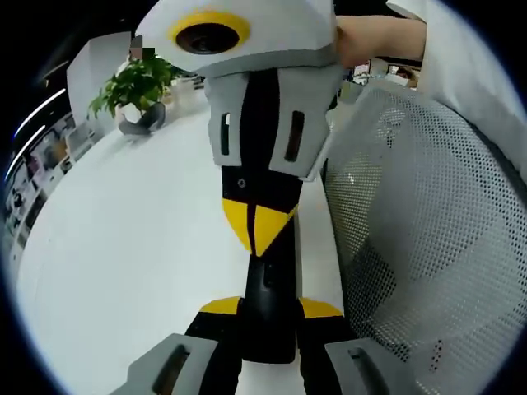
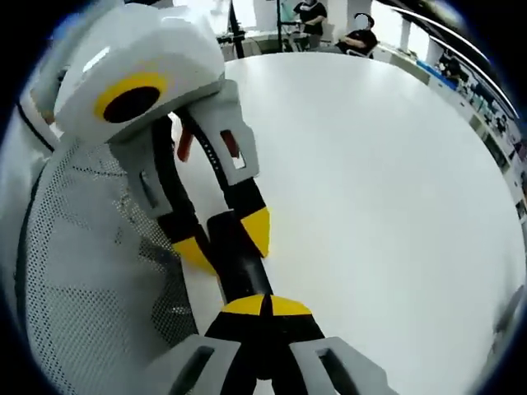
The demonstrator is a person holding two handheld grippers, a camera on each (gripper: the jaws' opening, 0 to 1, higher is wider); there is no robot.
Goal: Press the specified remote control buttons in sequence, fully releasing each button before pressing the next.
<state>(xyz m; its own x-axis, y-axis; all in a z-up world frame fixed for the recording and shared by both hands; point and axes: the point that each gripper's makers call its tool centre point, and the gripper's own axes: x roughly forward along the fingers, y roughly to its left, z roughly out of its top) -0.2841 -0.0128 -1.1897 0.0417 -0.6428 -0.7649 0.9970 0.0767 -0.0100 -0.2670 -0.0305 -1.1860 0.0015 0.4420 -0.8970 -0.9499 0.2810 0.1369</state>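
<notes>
The black remote control [image 1: 269,309] is held in the air over the near edge of the white table [image 1: 132,247], between the two grippers. In the left gripper view, the left gripper [image 1: 268,313] is clenched on one end of the remote, its yellow-tipped jaws pressed to either side of the black body. The right gripper [image 1: 257,224] comes down from the top of that view with its yellow tips drawn together on the remote's other end.

In the right gripper view, the right gripper [image 2: 265,306] has its yellow tips meeting over the remote control [image 2: 239,259], and the left gripper [image 2: 221,239] grips the far end, one tip on each side. The remote's buttons cannot be made out in either view.

A grey mesh chair back [image 1: 420,230] stands just beside the table edge, close to the grippers on that side. The tabletop beyond is broad and bare towards its curved far edge. A potted plant [image 1: 136,90] sits well away near the far rim. Seated people [image 2: 358,37] show past the table's far edge.
</notes>
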